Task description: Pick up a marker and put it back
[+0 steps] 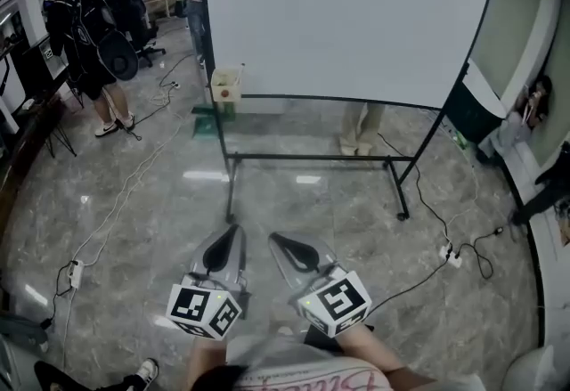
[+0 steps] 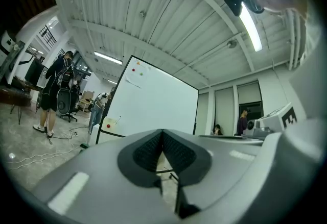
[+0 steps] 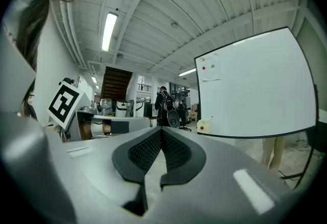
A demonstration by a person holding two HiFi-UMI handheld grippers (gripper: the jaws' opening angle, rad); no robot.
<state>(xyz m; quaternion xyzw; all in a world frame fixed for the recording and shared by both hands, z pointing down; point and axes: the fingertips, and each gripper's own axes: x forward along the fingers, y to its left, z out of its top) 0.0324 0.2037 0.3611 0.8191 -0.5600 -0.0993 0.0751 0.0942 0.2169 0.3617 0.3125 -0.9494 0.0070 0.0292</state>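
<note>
A large whiteboard (image 1: 347, 15) stands on a black wheeled frame a few steps ahead of me. A small cream box (image 1: 226, 84) with a red dot hangs at its lower left corner. A thin marker (image 3: 210, 119) sticks up out of that box, which also shows in the right gripper view (image 3: 203, 126) and in the left gripper view (image 2: 108, 125). My left gripper (image 1: 235, 229) and right gripper (image 1: 276, 240) are held side by side low in the head view, pointing level toward the board and far short of it. Both are shut, pads together, with nothing between them.
The frame's crossbar and feet (image 1: 403, 215) sit on the glossy tiled floor. Cables and power strips (image 1: 452, 257) lie at right and left (image 1: 75, 272). People stand at the back left (image 1: 89, 33), someone's legs (image 1: 359, 131) show behind the board, and another person (image 1: 534, 104) is at right.
</note>
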